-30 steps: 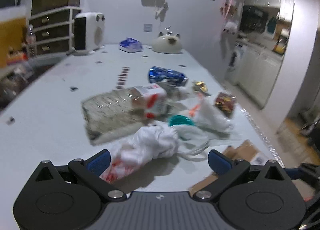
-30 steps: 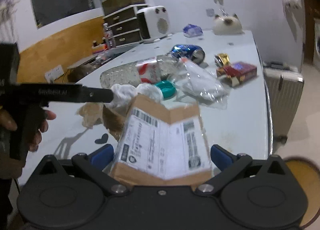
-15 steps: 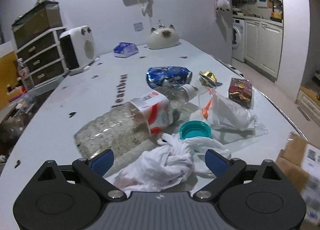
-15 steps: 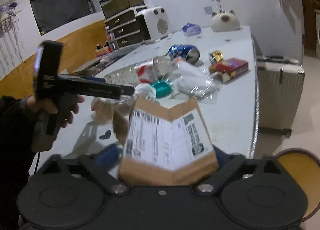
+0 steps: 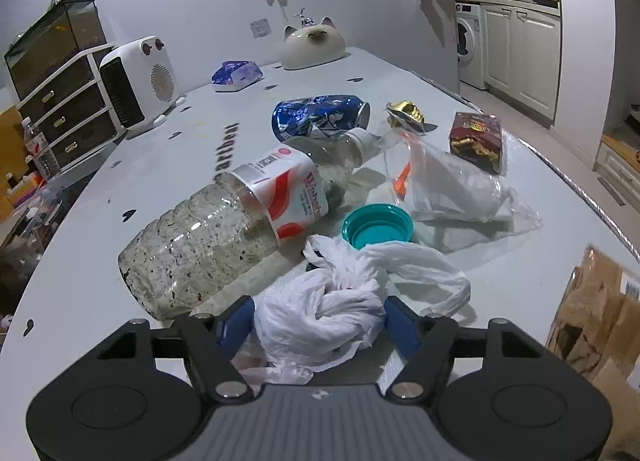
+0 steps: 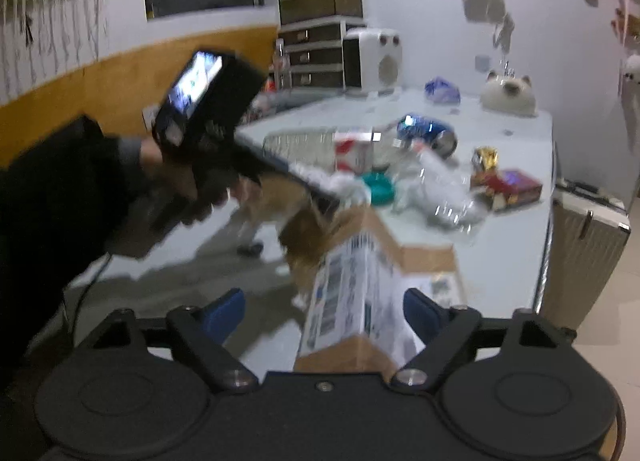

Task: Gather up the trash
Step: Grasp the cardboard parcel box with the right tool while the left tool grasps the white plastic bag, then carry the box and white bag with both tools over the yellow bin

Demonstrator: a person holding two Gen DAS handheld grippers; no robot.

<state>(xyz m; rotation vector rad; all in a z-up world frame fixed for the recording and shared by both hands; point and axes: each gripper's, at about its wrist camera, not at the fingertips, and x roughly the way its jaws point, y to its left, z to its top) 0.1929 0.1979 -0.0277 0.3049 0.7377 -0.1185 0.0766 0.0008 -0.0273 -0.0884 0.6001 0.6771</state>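
Observation:
My left gripper (image 5: 320, 321) has its blue fingers closed against both sides of a crumpled white plastic bag (image 5: 320, 313) on the white table (image 5: 160, 181). Beyond it lie a clear plastic bottle (image 5: 224, 229) on its side, a teal lid (image 5: 378, 225), a crushed blue can (image 5: 320, 115), a clear plastic bag (image 5: 452, 185), a gold wrapper (image 5: 405, 113) and a red packet (image 5: 476, 139). My right gripper (image 6: 324, 311) stands wide open around a cardboard box (image 6: 360, 293) with a shipping label. The box looks loose between the fingers. The view is blurred.
A white heater (image 5: 138, 81), a cat-shaped bowl (image 5: 312, 48) and a blue pouch (image 5: 236, 75) stand at the table's far end. Drawers (image 5: 60, 101) are at far left. A suitcase (image 6: 580, 257) stands beside the table's right edge. The box also shows at right (image 5: 592, 325).
My left gripper moved forward and closed its fingers onto the white bag. My right gripper drew back and turned left, and the box now sits looser between its fingers.

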